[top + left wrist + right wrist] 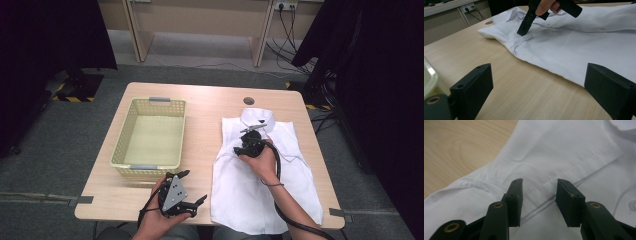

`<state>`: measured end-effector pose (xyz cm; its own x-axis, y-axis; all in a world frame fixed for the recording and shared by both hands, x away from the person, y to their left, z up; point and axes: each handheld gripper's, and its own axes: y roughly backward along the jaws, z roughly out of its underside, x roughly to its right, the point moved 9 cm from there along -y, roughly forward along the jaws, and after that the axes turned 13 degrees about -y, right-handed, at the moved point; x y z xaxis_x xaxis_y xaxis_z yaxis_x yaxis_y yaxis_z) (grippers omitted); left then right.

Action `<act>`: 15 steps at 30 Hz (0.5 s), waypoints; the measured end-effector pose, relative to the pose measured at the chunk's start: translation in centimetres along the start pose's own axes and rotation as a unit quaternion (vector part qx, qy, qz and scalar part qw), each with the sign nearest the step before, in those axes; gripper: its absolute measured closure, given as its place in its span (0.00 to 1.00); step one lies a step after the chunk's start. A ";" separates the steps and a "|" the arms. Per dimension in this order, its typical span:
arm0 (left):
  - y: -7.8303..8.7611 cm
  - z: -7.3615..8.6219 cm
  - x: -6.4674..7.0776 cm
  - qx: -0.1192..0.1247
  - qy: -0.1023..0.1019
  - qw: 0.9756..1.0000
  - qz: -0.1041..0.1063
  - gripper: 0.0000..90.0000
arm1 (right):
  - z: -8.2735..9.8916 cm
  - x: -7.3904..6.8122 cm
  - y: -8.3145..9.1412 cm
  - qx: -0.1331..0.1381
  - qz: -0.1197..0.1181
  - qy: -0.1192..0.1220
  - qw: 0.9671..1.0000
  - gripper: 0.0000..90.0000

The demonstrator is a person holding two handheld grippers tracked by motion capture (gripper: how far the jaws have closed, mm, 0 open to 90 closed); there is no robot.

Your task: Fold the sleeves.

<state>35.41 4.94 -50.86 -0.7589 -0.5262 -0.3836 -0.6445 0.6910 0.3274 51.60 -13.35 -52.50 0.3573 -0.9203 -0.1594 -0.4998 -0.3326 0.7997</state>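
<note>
A white shirt (260,175) lies flat on the right half of the wooden counter (205,130), collar toward the far edge and hem reaching the near edge. The right hand-held gripper (253,131) is over the shirt's upper left part, near the shoulder seam; its jaws stand partly apart with only flat cloth under the gap, gripping nothing. In the left gripper view one of its jaws comes down to the fabric beside the shirt's left edge. The left hand-held gripper (192,187) sits at the counter's near edge, just in front of a pale yellow basket (127,135), its jaws spread wide and empty. A strip of bare wood runs between the basket and the shirt's left edge. The shirt's right side lies close to the counter's right edge.
</note>
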 end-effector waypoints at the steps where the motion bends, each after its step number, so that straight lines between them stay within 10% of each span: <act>1: 0.0 0.0 0.0 0.000 -0.001 1.000 0.000 0.09 | -0.1 0.1 0.3 0.004 0.000 -0.001 1.000 0.61; 15: -0.1 0.1 0.0 -0.008 0.003 1.000 0.002 0.07 | 3.5 7.0 4.4 -0.003 0.029 -0.070 0.997 0.42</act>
<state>35.54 4.91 -50.98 -0.7625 -0.5260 -0.3767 -0.6423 0.6853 0.3432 49.13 -22.00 -52.17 0.2148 -0.9576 -0.1921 -0.5112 -0.2778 0.8133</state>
